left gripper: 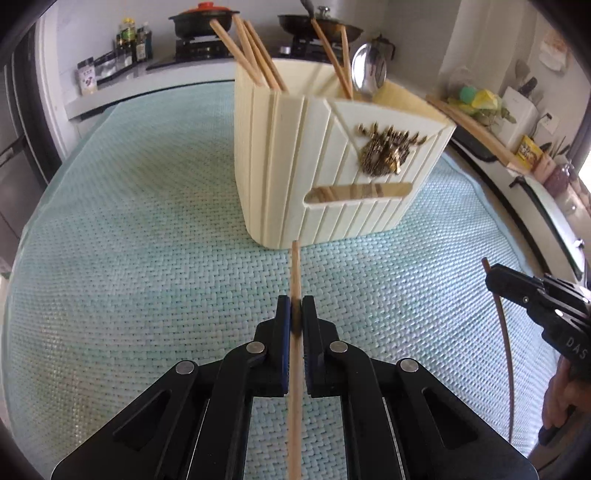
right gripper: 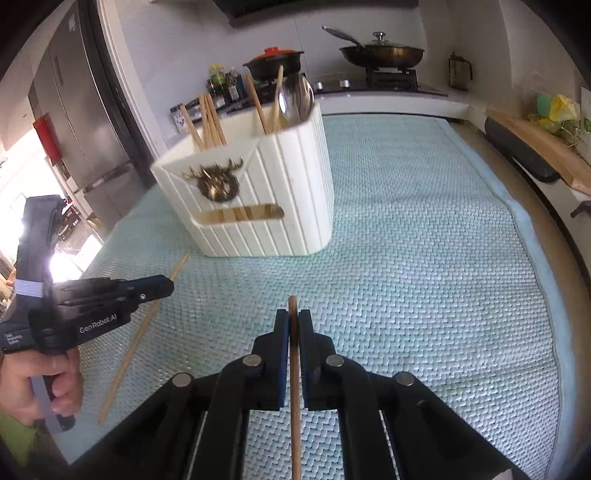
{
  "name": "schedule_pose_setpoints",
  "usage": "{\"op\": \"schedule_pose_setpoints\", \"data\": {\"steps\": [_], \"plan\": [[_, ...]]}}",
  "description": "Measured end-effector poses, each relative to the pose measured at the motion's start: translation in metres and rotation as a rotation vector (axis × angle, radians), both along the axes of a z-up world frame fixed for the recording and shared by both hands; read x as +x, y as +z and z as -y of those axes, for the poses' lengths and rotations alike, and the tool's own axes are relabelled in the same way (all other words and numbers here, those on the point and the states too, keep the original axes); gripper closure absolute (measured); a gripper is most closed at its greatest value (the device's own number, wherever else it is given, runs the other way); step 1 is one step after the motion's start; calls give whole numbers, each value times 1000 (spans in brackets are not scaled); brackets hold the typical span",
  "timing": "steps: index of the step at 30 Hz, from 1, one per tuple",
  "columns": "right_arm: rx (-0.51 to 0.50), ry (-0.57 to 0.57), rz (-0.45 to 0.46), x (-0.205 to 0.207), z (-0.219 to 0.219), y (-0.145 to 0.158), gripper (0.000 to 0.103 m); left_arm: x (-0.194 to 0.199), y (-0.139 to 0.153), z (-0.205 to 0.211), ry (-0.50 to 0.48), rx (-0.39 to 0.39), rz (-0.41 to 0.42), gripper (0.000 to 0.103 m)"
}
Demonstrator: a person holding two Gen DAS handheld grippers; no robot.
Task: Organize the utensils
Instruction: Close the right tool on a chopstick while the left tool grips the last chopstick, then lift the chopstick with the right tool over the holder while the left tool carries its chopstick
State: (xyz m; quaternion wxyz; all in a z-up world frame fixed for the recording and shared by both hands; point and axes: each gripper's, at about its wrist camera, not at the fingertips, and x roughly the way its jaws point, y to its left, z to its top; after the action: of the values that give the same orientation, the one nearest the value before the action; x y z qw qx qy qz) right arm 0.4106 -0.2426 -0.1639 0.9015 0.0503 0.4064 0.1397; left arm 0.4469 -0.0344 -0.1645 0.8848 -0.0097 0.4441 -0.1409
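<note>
A cream ribbed utensil holder (left gripper: 317, 177) with a gold stag emblem stands on the woven mat; it also shows in the right wrist view (right gripper: 266, 192). Several wooden chopsticks (left gripper: 255, 55) and a metal spoon (left gripper: 367, 68) stand in it. My left gripper (left gripper: 295, 310) is shut on a light wooden chopstick (left gripper: 295, 273) whose tip points at the holder's base. My right gripper (right gripper: 293, 321) is shut on a darker chopstick (right gripper: 293, 354). Each gripper shows from the side in the other view: the right one (left gripper: 495, 277), the left one (right gripper: 162, 286).
The light blue woven mat (right gripper: 424, 277) covers the table. Behind it is a counter with a stove, a red-lidded pot (left gripper: 203, 16), a lidded pan (right gripper: 380, 51) and sauce bottles (left gripper: 133, 40). A cutting board (right gripper: 535, 147) lies at the right; a fridge (right gripper: 85, 122) stands at the left.
</note>
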Motion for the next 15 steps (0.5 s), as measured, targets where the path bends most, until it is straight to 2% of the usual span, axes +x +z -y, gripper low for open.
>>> {"op": "schedule_pose_setpoints", "data": {"steps": [9,15], "plan": [[77,46,190,-48,9,87,98,-64,95,-19,-33,-88,207,99],[66,47,297,-92,-2,119,98,-93,129,-30,-51,-132,310,99]]}}
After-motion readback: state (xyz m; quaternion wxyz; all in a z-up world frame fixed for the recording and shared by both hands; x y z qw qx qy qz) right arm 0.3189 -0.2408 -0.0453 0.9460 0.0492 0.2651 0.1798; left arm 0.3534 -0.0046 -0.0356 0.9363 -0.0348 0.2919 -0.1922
